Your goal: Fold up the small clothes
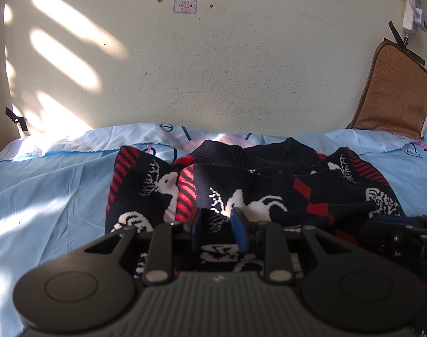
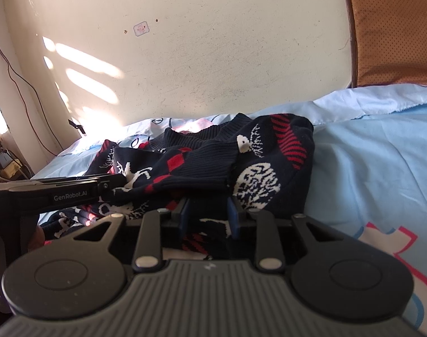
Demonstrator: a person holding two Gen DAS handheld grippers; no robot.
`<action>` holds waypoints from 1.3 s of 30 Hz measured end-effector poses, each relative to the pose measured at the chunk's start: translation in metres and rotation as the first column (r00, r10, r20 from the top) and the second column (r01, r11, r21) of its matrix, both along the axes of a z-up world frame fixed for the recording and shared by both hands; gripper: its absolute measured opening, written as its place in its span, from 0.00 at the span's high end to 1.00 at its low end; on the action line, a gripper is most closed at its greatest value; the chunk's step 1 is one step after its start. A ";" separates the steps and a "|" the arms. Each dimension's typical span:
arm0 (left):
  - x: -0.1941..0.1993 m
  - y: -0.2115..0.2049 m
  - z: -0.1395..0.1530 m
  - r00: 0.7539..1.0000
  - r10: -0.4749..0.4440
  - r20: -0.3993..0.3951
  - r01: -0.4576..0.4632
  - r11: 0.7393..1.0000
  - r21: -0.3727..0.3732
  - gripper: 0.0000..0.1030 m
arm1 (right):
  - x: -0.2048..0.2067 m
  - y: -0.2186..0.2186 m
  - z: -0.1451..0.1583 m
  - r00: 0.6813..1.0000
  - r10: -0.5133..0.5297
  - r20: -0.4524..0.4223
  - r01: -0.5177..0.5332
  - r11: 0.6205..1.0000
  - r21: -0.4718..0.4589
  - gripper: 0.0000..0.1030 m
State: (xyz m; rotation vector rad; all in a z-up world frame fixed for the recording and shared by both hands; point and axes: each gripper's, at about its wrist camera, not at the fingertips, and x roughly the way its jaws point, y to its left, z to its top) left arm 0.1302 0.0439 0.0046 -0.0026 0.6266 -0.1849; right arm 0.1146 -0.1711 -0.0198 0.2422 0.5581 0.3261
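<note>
A small dark navy knit sweater [image 1: 269,179] with red stripes and white animal figures lies bunched on a light blue bedsheet [image 1: 44,191]; its ribbed collar points toward the wall. It also shows in the right wrist view [image 2: 202,157]. My left gripper [image 1: 217,224] has its blue pads closed on a fold of the sweater's near edge. My right gripper [image 2: 207,216] has its blue pads closed on the sweater's near edge too. The left gripper shows from the side in the right wrist view [image 2: 106,186], touching the sweater.
A cream wall [image 1: 213,70] stands right behind the bed. A brown cushion [image 1: 393,92] leans on the wall at the right. A white power strip [image 1: 413,14] hangs at upper right. Cables and a plug [image 2: 5,163] sit at the far left.
</note>
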 end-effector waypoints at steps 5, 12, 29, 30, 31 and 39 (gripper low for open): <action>0.000 0.000 0.000 1.000 0.000 0.000 0.000 1.000 0.000 0.76 | 0.000 0.001 0.000 1.000 -0.006 0.003 0.006 1.000 -0.013 0.73; 0.000 0.000 0.000 1.000 0.000 0.000 0.000 1.000 0.000 0.76 | 0.000 0.001 0.000 1.000 -0.006 0.003 0.006 1.000 -0.011 0.73; 0.000 0.000 0.000 1.000 0.000 0.000 0.000 1.000 0.000 0.75 | -0.001 0.001 0.000 1.000 -0.009 0.000 0.009 1.000 0.002 0.72; 0.000 0.000 0.000 1.000 0.000 0.000 0.000 1.000 0.000 0.75 | -0.001 0.001 0.000 1.000 -0.009 0.000 0.009 1.000 0.003 0.72; 0.000 0.000 0.000 1.000 0.000 0.000 0.000 1.000 0.000 0.75 | -0.001 0.001 0.000 1.000 -0.010 0.000 0.010 1.000 0.004 0.72; 0.000 0.000 0.000 1.000 0.000 0.000 0.000 1.000 0.000 0.75 | -0.001 0.001 0.000 1.000 -0.010 0.000 0.010 1.000 0.004 0.72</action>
